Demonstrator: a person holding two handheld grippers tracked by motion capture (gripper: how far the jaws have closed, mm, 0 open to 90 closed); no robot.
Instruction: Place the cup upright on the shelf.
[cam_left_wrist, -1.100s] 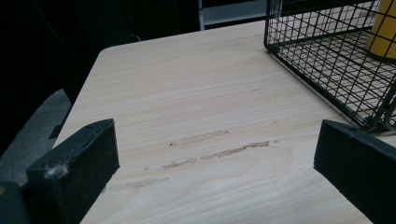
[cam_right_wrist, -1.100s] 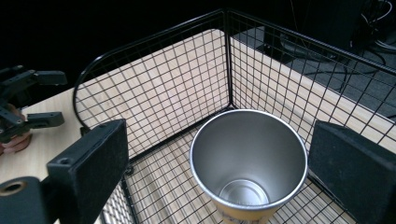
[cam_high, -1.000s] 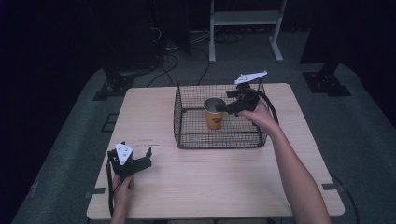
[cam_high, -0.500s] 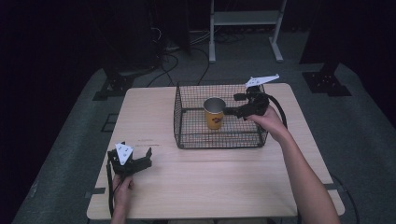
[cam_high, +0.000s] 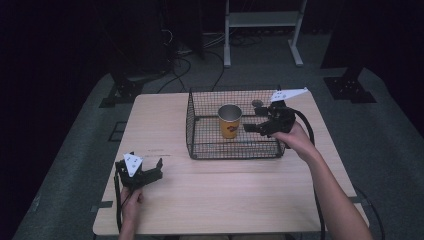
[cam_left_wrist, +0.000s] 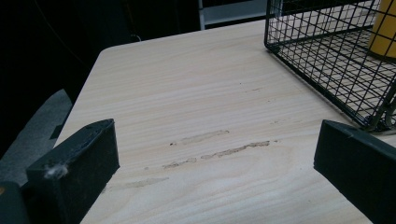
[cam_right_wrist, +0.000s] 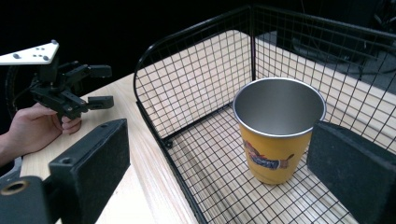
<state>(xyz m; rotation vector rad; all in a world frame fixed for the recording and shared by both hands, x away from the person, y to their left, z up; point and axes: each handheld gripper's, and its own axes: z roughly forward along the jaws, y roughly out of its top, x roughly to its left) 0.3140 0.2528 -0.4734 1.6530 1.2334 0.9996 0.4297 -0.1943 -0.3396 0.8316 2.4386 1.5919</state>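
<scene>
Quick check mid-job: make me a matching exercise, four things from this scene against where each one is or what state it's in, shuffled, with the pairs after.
Things:
1. yellow cup
2. wire basket
3. left claw
4. right claw

Places or states:
A. open, low over the table's near left part
B. upright inside the basket
C. open, just right of the cup, not gripping it
D. on the table, far right of centre

Pairs: 1-B, 2-D, 3-A, 4-C

The right tool (cam_high: 254, 121) now sits pulled back from the yellow cup (cam_high: 229, 121), further toward the basket's (cam_high: 200, 130) right wall, jaws spread apart with the cup standing free.
</scene>
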